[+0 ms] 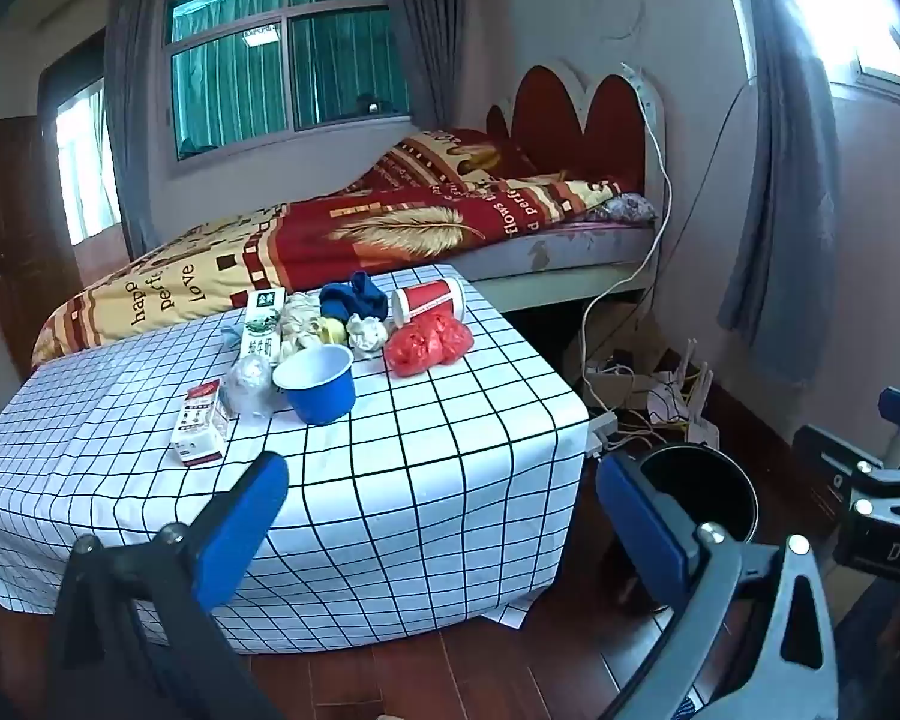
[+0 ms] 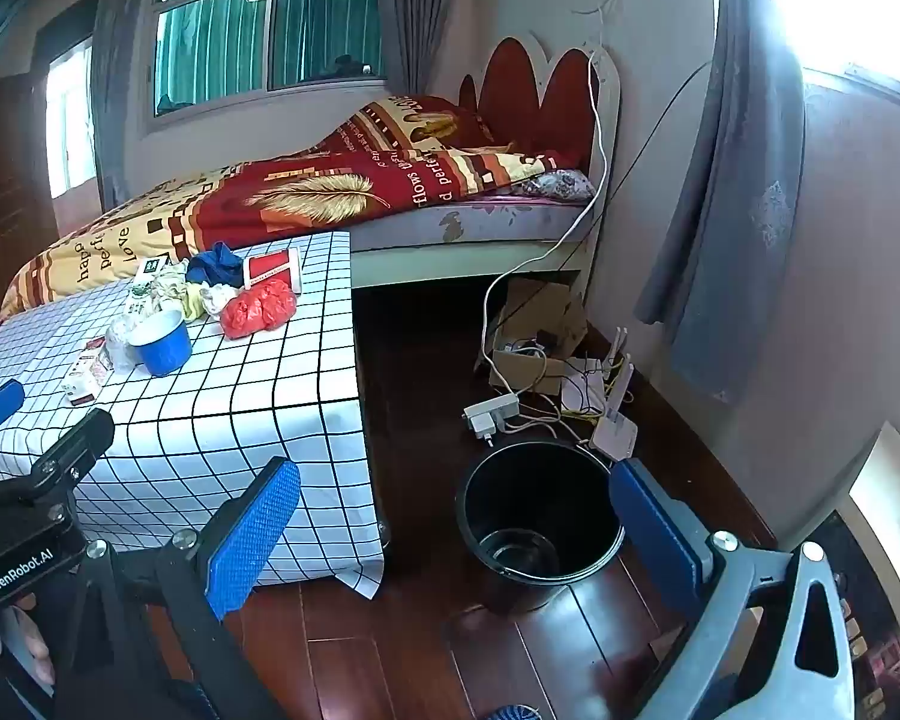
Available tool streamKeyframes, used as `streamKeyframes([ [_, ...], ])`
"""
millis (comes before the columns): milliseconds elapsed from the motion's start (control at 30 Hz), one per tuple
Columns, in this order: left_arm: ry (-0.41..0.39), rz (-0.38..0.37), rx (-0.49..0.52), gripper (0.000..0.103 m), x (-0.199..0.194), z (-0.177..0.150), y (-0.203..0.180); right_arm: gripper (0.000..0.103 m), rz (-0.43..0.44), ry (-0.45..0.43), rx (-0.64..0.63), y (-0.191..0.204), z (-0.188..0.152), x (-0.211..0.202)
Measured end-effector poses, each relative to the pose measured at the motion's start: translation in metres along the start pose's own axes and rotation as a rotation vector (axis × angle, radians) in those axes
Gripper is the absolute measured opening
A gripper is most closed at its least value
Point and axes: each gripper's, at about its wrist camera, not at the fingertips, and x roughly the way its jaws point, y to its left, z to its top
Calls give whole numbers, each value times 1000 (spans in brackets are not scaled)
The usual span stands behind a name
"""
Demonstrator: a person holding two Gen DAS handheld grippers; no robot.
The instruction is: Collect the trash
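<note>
A low table with a checked cloth (image 1: 390,456) (image 2: 222,408) holds trash: a blue paper bowl (image 1: 319,383) (image 2: 163,341), a red plastic bag (image 1: 429,345) (image 2: 258,307), a red paper cup on its side (image 1: 429,300) (image 2: 273,267), a small milk carton (image 1: 201,423) (image 2: 87,373), a tall green-and-white carton (image 1: 263,324), crumpled paper (image 1: 366,331) and a blue cloth (image 1: 354,295). A black bin (image 2: 537,516) (image 1: 699,489) stands on the floor right of the table. My left gripper (image 1: 444,525) is open before the table's front edge. My right gripper (image 2: 456,531) is open beside the bin.
A bed (image 1: 390,228) with a red and yellow quilt lies behind the table. Cables, a power strip (image 2: 492,414), a router (image 2: 615,432) and cardboard (image 2: 540,312) lie on the wooden floor by the wall, behind the bin. Curtains (image 2: 720,210) hang at right.
</note>
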Motion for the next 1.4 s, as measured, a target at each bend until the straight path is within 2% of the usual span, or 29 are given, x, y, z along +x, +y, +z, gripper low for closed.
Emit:
streamKeyframes([
  [33,3,26,27,103,0,0,-3,103,1,1,1,-1,0,0],
  [533,2,13,12,103,1,-3,7,103,3,0,13,-2,-2,1],
  [633,0,20,19,103,-2,-1,-5,103,5,3,22,-6,-1,0],
  [1400,-1,18,18,103,-4,-1,-5,103,4,-3,29,-7,-1,-2],
])
